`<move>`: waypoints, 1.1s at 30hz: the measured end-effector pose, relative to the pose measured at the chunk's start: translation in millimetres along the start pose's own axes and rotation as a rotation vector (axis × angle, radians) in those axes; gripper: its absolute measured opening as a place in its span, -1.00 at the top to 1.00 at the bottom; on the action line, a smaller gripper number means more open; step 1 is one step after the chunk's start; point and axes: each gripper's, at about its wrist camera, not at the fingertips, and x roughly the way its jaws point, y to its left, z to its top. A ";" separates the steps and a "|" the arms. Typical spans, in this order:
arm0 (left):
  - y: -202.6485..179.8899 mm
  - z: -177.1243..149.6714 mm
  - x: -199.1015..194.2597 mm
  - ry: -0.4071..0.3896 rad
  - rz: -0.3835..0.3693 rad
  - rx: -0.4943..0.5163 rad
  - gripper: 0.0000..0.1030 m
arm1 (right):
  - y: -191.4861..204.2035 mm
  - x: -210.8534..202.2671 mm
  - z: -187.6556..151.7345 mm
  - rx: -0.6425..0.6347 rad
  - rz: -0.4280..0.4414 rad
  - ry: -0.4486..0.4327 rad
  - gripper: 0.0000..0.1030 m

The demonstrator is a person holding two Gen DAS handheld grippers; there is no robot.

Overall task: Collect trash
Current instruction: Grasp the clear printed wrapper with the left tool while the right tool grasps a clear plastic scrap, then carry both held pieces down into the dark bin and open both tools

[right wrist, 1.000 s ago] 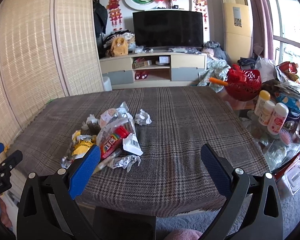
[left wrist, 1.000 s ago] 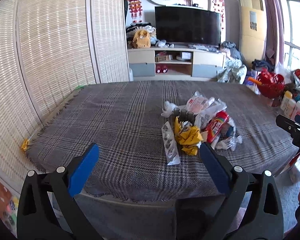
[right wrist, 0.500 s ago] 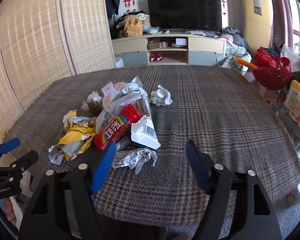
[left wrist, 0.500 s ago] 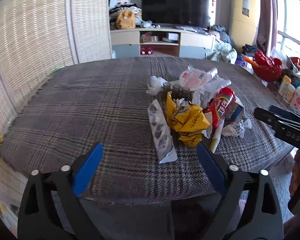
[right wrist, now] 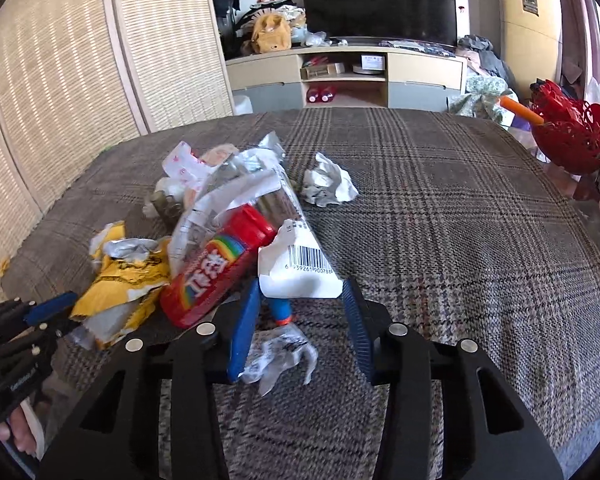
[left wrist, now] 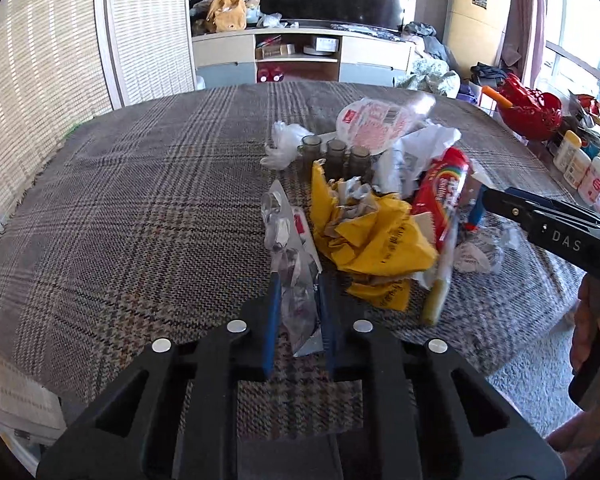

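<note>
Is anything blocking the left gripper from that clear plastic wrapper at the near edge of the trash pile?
Nothing visible. The clear plastic wrapper already lies between the closing pads of the left gripper; the yellow wrapper sits beside it, outside the jaws.

Both wrist cameras look steeply down along their jaws from the worktop's (left wrist: 112,216) near edge, facing the far television (right wrist: 378,4). The left view sits close to the trash pile's (left wrist: 372,216) left side, the right view to its right; both share the pile.
</note>
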 end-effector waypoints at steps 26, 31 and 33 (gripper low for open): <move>-9.3 10.1 -82.9 -0.187 0.094 -0.022 0.85 | -16.6 -95.7 14.1 0.035 -0.044 -0.232 0.94; -19.6 1.4 -121.5 -0.238 0.074 -0.020 0.85 | -11.0 -143.8 4.9 0.008 -0.044 -0.296 0.94; -24.9 -4.1 -137.0 -0.254 0.068 -0.015 0.85 | -10.8 -164.2 -2.2 0.005 -0.029 -0.320 0.94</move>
